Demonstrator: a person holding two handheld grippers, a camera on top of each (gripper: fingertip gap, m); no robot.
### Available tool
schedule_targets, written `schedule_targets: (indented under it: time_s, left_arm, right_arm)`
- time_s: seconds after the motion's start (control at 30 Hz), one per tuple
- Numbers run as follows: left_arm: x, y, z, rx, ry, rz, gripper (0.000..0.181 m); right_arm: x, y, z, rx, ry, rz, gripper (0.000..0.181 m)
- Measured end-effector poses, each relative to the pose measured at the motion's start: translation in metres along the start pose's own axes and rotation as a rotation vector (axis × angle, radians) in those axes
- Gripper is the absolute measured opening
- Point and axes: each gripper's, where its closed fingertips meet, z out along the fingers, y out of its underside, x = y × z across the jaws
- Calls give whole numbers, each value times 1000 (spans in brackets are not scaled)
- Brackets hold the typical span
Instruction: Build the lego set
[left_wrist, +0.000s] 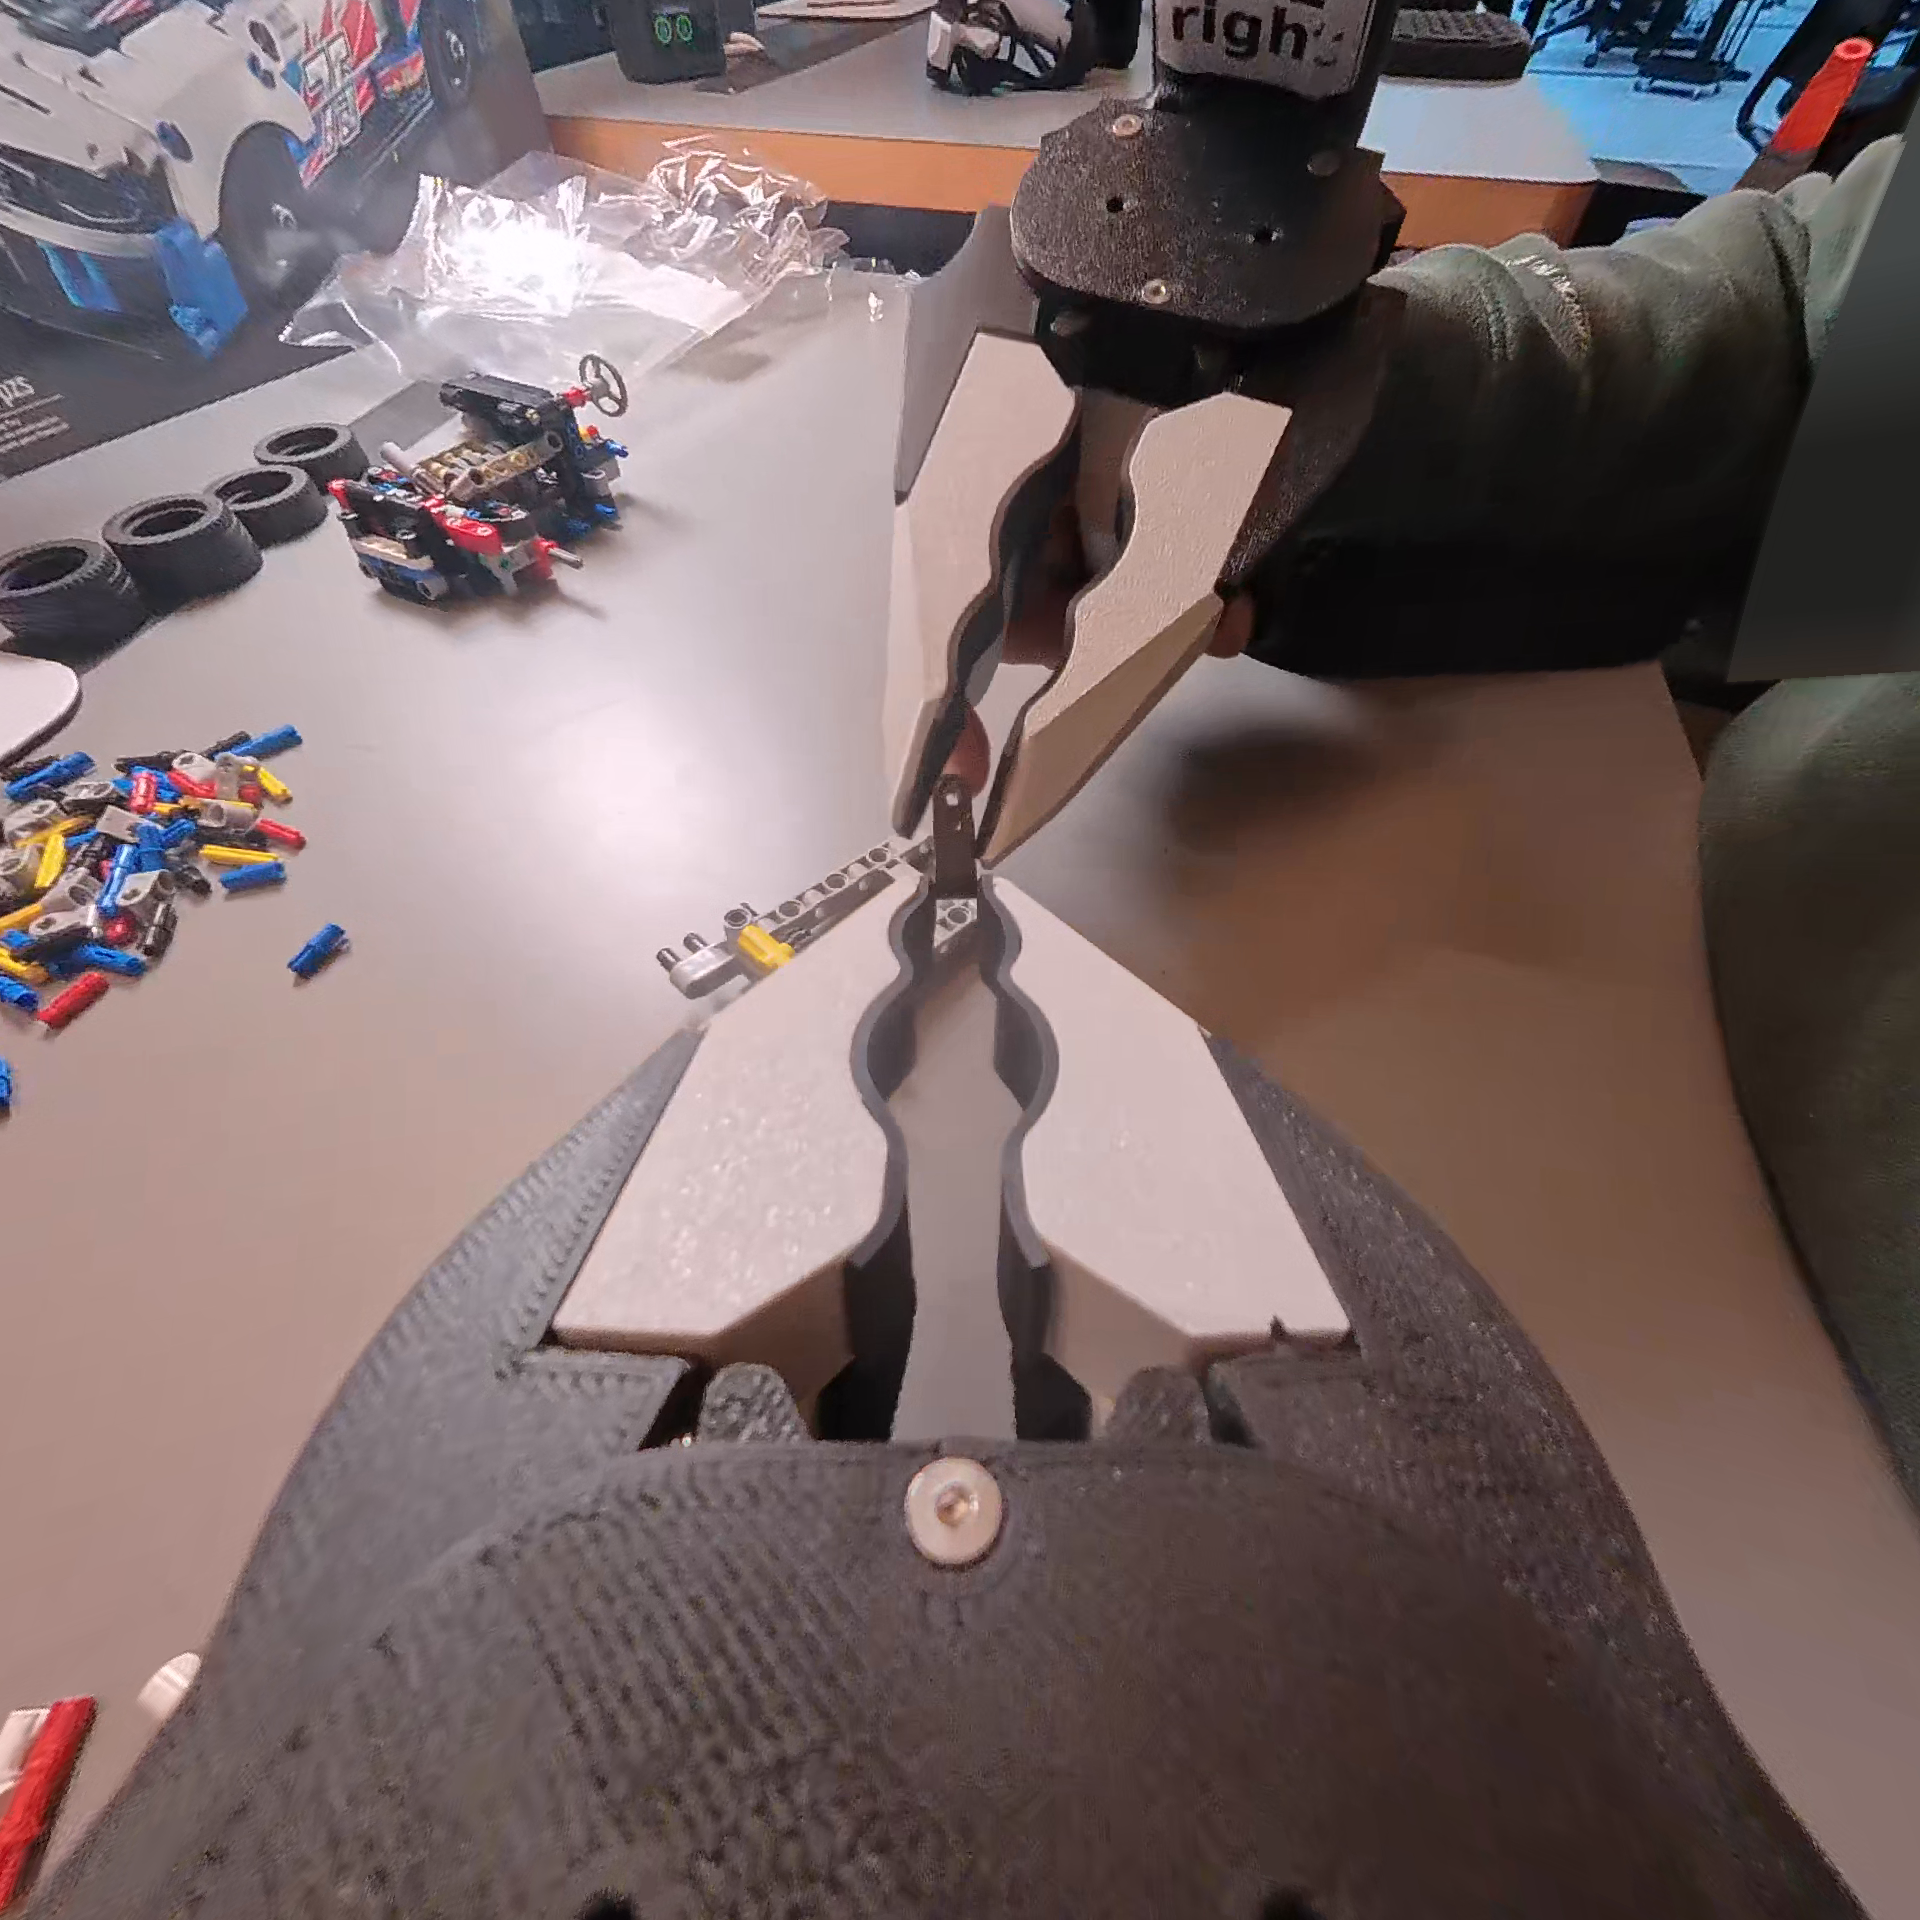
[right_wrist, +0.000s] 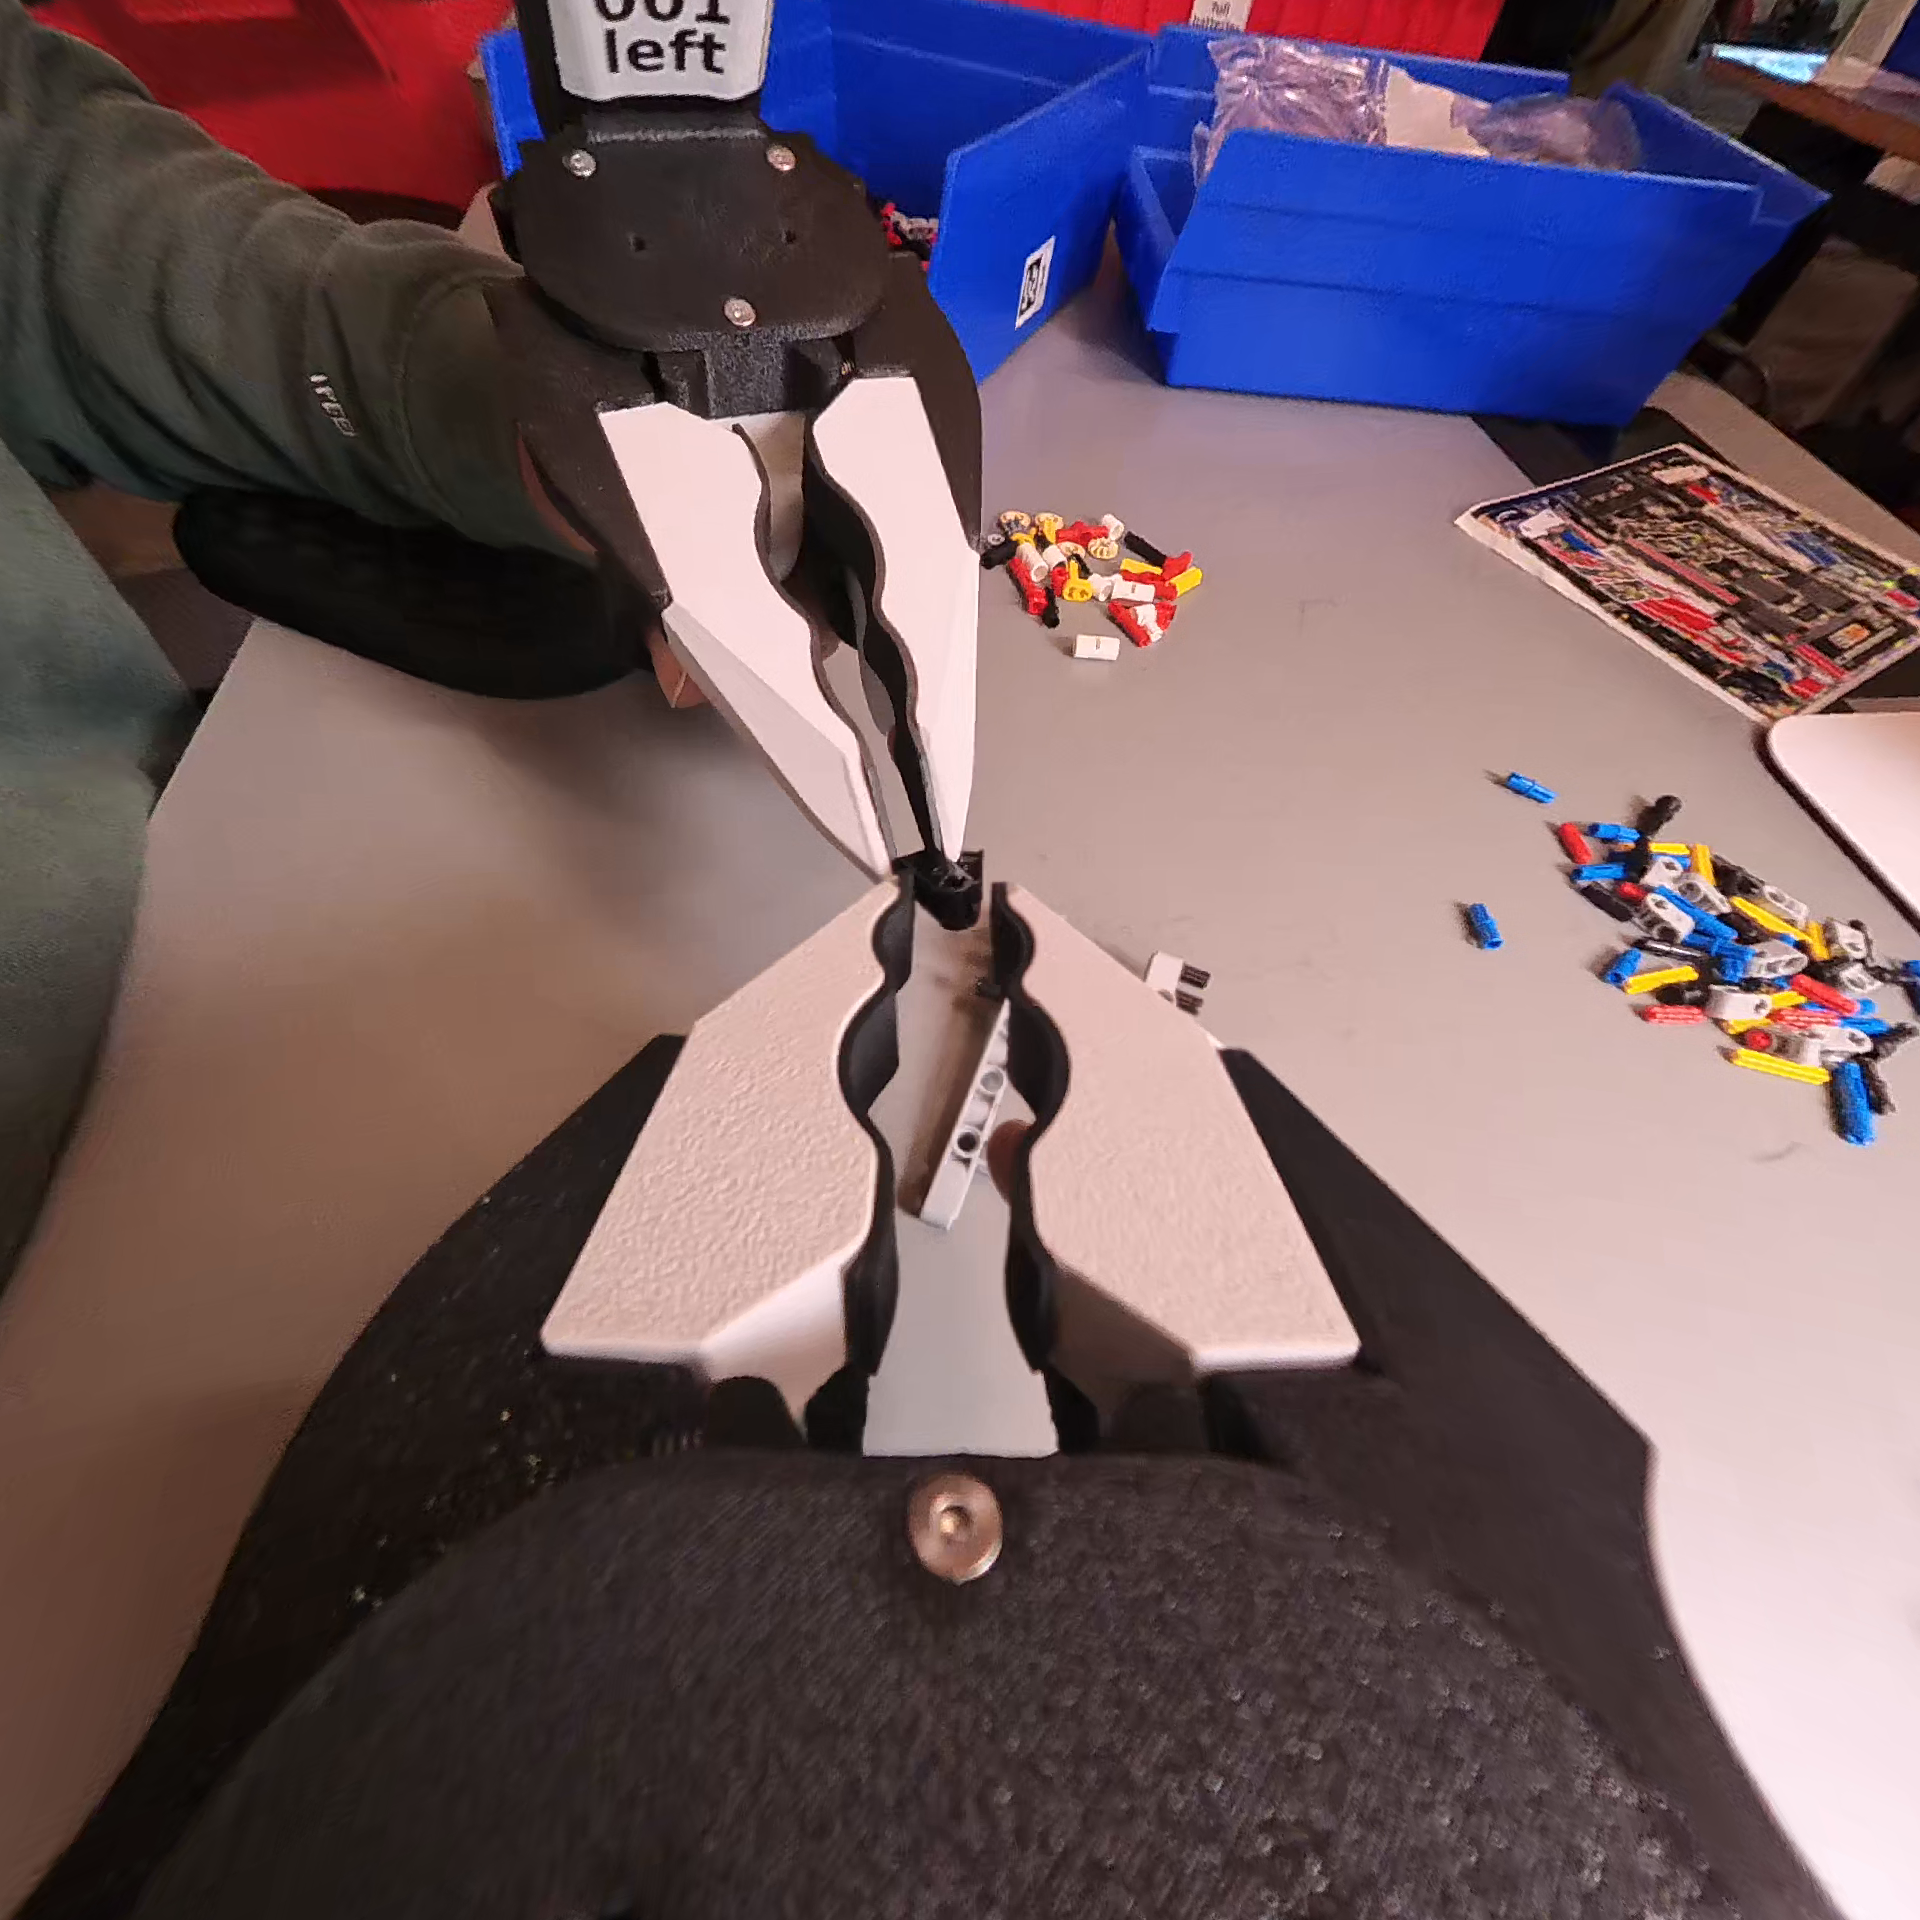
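Note:
My left gripper (left_wrist: 954, 894) is shut on a small grey-and-black connector piece (left_wrist: 954, 923) at its tips. My right gripper (left_wrist: 951, 836) comes down from above, tip to tip with the left one, its jaws closed around the black upper end (left_wrist: 956, 821) of the same piece. In the right wrist view my right gripper (right_wrist: 951, 899) grips the black piece (right_wrist: 940, 883), and the left gripper (right_wrist: 925, 857) meets it from above. A long grey beam (left_wrist: 790, 925) with a yellow part and black pins lies on the table under the tips; it also shows in the right wrist view (right_wrist: 977, 1122).
A partly built car chassis (left_wrist: 488, 488), several loose tyres (left_wrist: 177, 530), the set's box (left_wrist: 156, 156) and an empty plastic bag (left_wrist: 540, 249) lie at the far left. Piles of small pins (left_wrist: 125, 852) (right_wrist: 1745, 977) (right_wrist: 1101, 571), an instruction booklet (right_wrist: 1704, 582) and blue bins (right_wrist: 1455, 260) surround the work spot. My two grippers' fingertips are within a few centimetres of each other.

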Motion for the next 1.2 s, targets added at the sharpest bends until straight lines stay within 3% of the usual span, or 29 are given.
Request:
schedule_targets:
  time_s: [0.13, 0.23, 0.5, 0.73, 0.87, 0.97, 1.03, 1.1, 1.2]
  left_arm:
    - [0, 1, -1, 3, 16, -42, 5]
    - [-6, 2, -1, -6, -28, -30, 7]
    - [-9, 6, 4, -108, -200, 285, 14]
    - [-9, 19, 10, -229, -268, 517, 9]
    - [-8, 24, 13, -264, -271, 564, 6]
    - [-14, 14, 9, -202, -268, 427, 5]
    - [-21, 10, 4, -142, -232, 231, 5]
    - [-28, 5, -3, -61, -184, 31, 5]
    - [-36, -2, -11, 40, -120, -187, 5]
  right_arm:
    - [-2, 1, 0, -6, -26, 38, 9]
    - [0, 5, 1, -26, -56, 184, 7]
    - [1, 14, 5, -79, -135, 574, 6]
    - [-3, 24, 10, -133, -166, 694, 6]
    - [-6, 26, 13, -151, -160, 688, 6]
    - [0, 12, 8, -65, -150, 631, 8]
    - [14, 7, 0, -39, -67, 496, 22]
    - [28, 20, -6, -117, 63, 286, 38]
    - [32, 50, -5, -291, 130, 104, 56]
